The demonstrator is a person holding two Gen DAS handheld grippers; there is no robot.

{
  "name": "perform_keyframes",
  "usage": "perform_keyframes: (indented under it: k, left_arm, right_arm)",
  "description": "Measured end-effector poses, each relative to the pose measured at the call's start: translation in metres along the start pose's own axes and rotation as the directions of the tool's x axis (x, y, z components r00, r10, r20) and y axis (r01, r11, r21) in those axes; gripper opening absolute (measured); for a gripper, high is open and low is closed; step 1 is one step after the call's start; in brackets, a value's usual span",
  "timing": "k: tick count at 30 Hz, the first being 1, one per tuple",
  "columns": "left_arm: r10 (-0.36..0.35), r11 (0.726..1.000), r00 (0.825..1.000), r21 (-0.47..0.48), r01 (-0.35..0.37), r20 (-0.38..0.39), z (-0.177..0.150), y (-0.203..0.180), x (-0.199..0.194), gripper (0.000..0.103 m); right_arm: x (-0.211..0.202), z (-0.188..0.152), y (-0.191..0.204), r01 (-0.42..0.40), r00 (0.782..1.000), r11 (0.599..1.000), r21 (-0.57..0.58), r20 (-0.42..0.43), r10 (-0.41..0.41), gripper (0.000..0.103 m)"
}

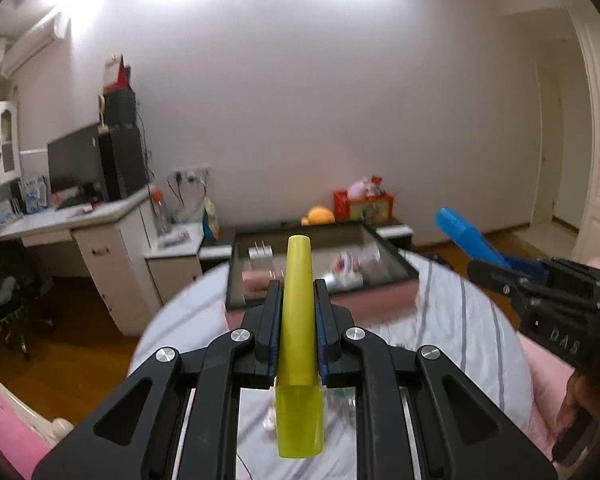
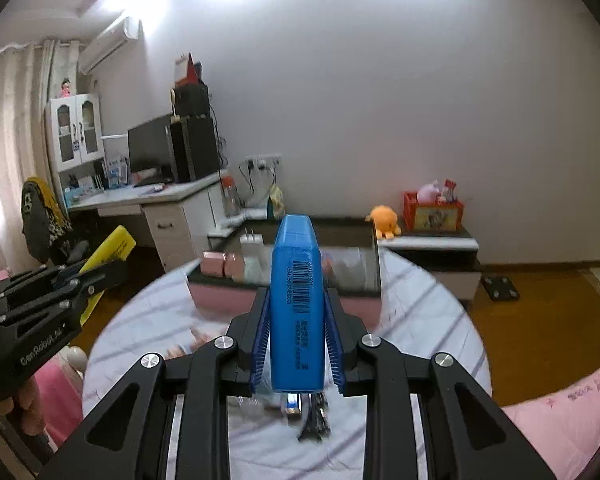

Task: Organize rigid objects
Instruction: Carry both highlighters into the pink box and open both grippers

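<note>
1. Currently both grippers are loaded. The left gripper (image 1: 298,300) is clamped tight on a yellow highlighter (image 1: 298,312); its pads sit on the barrel, the tip sticks out ahead and the translucent cap end hangs back toward the camera.
2. The right gripper (image 2: 296,320) is closed on a blue highlighter (image 2: 297,304), barcode face up, with the pads at its rear half.
3. Both items are held in the air above the round cloth-covered table (image 2: 420,320), not touching it. Each gripper shows in the other's view, well apart to the side.
4. The dark tray (image 1: 396,260) sits ahead at the table's far edge. It already holds a white charger (image 1: 261,254), pink boxes (image 2: 220,264) and some blurred packets, so I judge it the drop target.
5. Step in hand, as I read it: carry both highlighters to the tray.
6. To do it well, keep both grips firm, since the long bodies can pivot between the pads.
7. Keep the two hands separated on approach and clear the near tray wall before lowering.
8. Aim for bare tray floor beside the charger, not on top of the boxes.
9. Release only once low, one hand at a time, so nothing rolls out.
10. A few small items (image 2: 308,412) are left on the cloth, blurred, so more trips look likely.
</note>
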State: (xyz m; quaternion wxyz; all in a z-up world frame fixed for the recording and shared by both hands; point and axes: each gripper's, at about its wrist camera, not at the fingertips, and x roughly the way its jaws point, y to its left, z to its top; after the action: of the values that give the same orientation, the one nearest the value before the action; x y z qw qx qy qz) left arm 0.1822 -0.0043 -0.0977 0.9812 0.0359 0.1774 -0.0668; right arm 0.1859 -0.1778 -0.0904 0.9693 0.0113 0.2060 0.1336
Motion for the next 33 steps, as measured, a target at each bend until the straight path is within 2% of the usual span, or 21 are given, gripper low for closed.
perform_keyframes:
  k: [6, 13, 20, 26, 30, 33]
  left_arm:
    - [0.052, 0.999, 0.996, -0.007, -0.051, 0.068, 0.020, 0.005, -0.002, 0.014]
    - [0.078, 0.997, 0.990, 0.001, -0.079, 0.120, 0.039, 0.011, 0.005, 0.014]
    - [0.083, 0.996, 0.990, 0.014, -0.085, 0.118, 0.048, 0.015, 0.029, 0.014]
    - [0.089, 0.994, 0.993, 0.051, -0.093, 0.074, 0.055, 0.018, 0.072, 0.014]
    - [0.082, 0.994, 0.997, 0.071, -0.083, 0.011, 0.057, 0.024, 0.114, 0.014]
    - [0.077, 0.994, 0.994, 0.088, -0.071, -0.071, 0.053, 0.030, 0.157, 0.014]
  right_arm:
    - [0.000, 0.016, 0.013, -0.003, 0.999, 1.000, -0.026, 0.045, 0.004, 0.026]
    - [0.008, 0.028, 0.018, -0.002, 0.998, 0.999, -0.043, 0.057, 0.004, 0.026]
    - [0.028, 0.041, 0.016, -0.004, 0.999, 0.998, -0.063, 0.054, 0.007, 0.026]
    - [0.063, 0.053, 0.010, -0.002, 1.000, 0.997, -0.076, 0.022, 0.003, 0.026]
    - [0.107, 0.056, 0.003, -0.011, 0.999, 0.997, -0.077, -0.044, 0.008, 0.026]
    - [0.142, 0.053, -0.002, -0.027, 0.994, 0.997, -0.075, -0.107, 0.019, 0.026]
